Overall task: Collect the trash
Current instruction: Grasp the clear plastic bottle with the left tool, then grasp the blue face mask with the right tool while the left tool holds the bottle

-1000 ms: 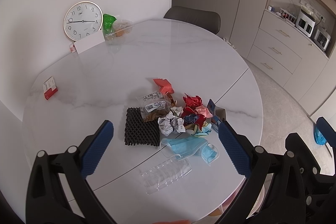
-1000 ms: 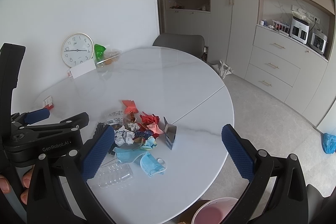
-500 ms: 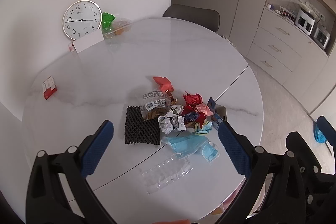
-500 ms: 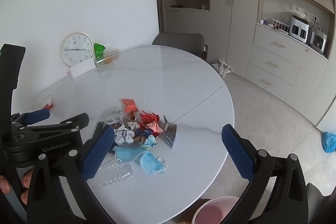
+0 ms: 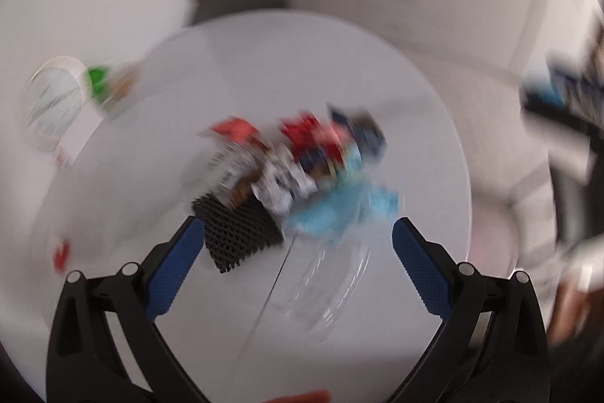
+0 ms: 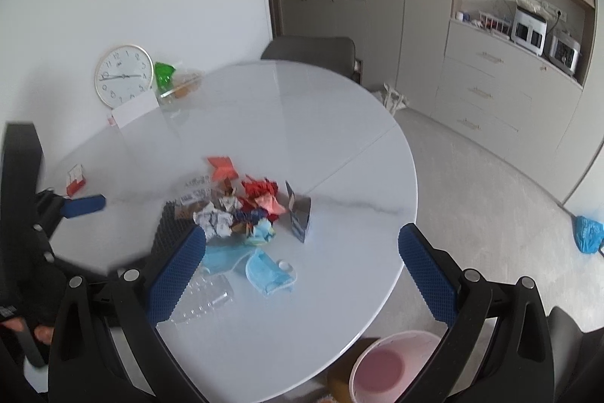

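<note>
A pile of trash (image 6: 245, 210) lies mid-table: crumpled red and white paper, wrappers, a black foam mesh (image 6: 170, 229), blue face masks (image 6: 270, 270), a clear plastic tray (image 6: 204, 297) and a small open carton (image 6: 300, 218). My right gripper (image 6: 302, 274) hangs open and empty above the table's near edge. The left wrist view is motion-blurred; there my left gripper (image 5: 294, 267) is open and empty, just short of the black mesh (image 5: 234, 233), the masks (image 5: 339, 214) and the clear tray (image 5: 328, 286). One left finger (image 6: 83, 204) shows at the left of the right wrist view.
A pink bin (image 6: 392, 365) stands on the floor below the round white table's (image 6: 302, 123) near edge. A clock (image 6: 122, 76), a white card, a green wrapper (image 6: 164, 74) and a red box (image 6: 75, 178) sit at the far left. A chair (image 6: 309, 53) stands behind; cabinets line the right.
My left gripper has swung quickly, blurring its view; the pile now sits higher and closer between its fingers. The right gripper has barely shifted. Both stay open.
</note>
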`<action>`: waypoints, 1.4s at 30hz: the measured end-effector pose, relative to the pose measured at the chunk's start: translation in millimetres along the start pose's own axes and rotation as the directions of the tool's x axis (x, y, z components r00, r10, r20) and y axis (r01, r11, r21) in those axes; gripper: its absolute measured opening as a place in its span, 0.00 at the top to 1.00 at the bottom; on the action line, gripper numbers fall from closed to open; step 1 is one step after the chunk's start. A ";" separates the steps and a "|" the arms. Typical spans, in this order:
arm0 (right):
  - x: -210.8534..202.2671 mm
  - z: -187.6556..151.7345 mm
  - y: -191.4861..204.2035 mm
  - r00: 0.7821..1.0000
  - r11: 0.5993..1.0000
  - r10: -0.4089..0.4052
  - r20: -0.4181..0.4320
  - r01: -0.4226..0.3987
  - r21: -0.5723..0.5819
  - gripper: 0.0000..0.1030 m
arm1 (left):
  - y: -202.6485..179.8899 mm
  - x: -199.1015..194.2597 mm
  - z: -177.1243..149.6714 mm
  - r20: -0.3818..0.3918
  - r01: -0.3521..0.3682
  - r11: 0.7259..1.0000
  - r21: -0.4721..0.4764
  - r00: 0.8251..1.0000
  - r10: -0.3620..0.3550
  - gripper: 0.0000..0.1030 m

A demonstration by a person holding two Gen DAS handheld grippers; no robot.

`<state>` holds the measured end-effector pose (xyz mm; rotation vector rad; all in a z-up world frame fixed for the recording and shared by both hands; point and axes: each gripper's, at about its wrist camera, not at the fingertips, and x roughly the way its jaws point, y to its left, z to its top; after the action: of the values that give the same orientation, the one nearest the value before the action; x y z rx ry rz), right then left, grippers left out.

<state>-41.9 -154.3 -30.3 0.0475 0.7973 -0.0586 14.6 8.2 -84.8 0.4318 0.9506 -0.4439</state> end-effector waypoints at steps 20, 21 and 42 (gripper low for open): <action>31.8 -29.7 -2.1 0.975 0.985 -0.056 -0.217 0.089 0.146 0.02 | -40.3 141.4 -75.0 -0.362 0.310 0.883 0.351 0.915 -0.178 0.41; 32.6 -29.4 -1.7 0.974 0.985 -0.058 -0.220 0.092 0.148 0.02 | -38.9 140.8 -76.6 -0.353 0.311 0.887 0.341 0.917 -0.186 0.41; 74.3 -16.2 35.7 0.963 0.997 -0.020 -0.268 0.040 0.071 0.02 | 24.3 66.1 -90.6 -0.187 0.248 0.962 0.117 0.956 -0.224 0.42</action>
<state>0.8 -120.2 -94.1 0.1171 1.0658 -0.1126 0.1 65.4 -183.1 0.4903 1.1500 -0.7028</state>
